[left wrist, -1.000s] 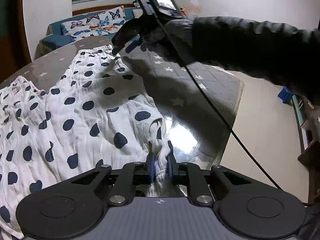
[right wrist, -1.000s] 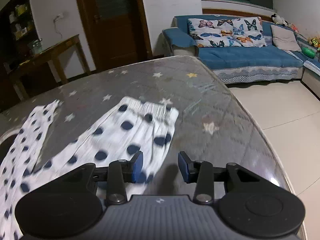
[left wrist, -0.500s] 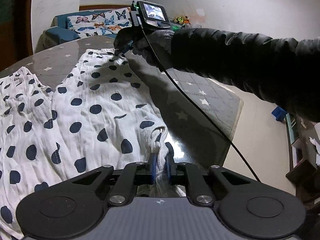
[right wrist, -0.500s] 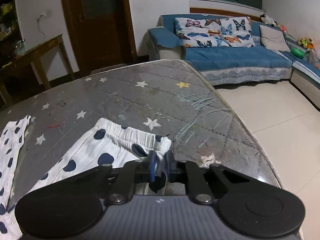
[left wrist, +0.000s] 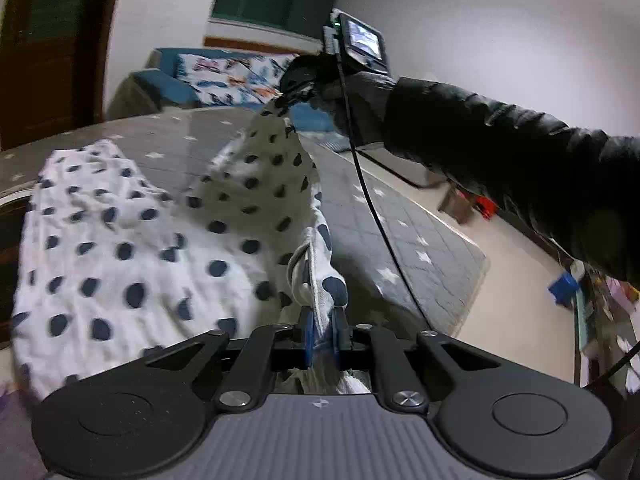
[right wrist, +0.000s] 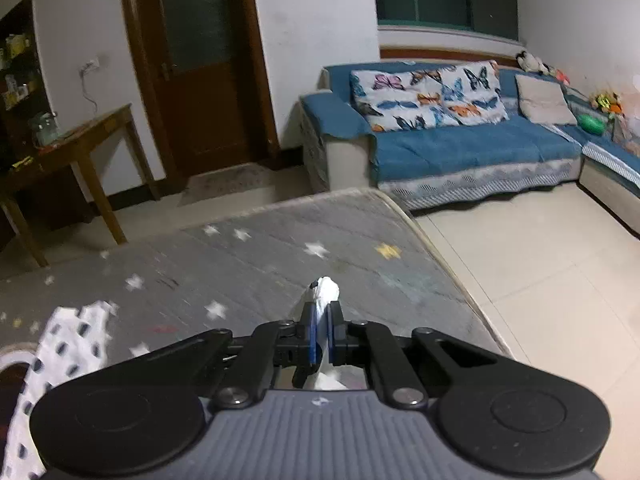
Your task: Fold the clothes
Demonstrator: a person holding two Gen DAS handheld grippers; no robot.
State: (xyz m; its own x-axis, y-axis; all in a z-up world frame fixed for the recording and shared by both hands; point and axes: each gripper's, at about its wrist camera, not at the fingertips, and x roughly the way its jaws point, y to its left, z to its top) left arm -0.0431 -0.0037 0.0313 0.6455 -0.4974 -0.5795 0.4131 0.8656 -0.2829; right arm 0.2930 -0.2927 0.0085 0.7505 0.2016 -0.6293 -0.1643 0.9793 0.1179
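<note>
Gripping the polka-dot garment (left wrist: pixel 168 248) with both claws. My left gripper (left wrist: pixel 323 334) is closed tight, blue pads pinching a bunched hem edge of the cloth, fabric sticking out past the fingertips. My right gripper (right wrist: pixel 322 334) is also clamped shut, a white wad of the same cloth poking up between its pads.

From the left wrist view, the right gripper (left wrist: pixel 296 88) sits farther away, held up above the table (left wrist: pixel 420 232), with one edge of the garment stretched taut between the two claws and lifted off the surface. Rest of the garment lies spread and rumpled on the grey star-print table cover, to the left of the lifted edge. A black cable (left wrist: pixel 372 208) hangs from the right gripper, running down over the table. Black jacket sleeve (left wrist: pixel 520 168) fills the right side.

From the right wrist view, a loose part of the garment (right wrist: pixel 68 344) lies on the table at lower left. Blue sofa (right wrist: pixel 460 148) with butterfly pillows (right wrist: pixel 424 96) stands beyond the table, wooden side table (right wrist: pixel 76 140) and brown door (right wrist: pixel 196 64) to the left. Some motion blur in both views.
</note>
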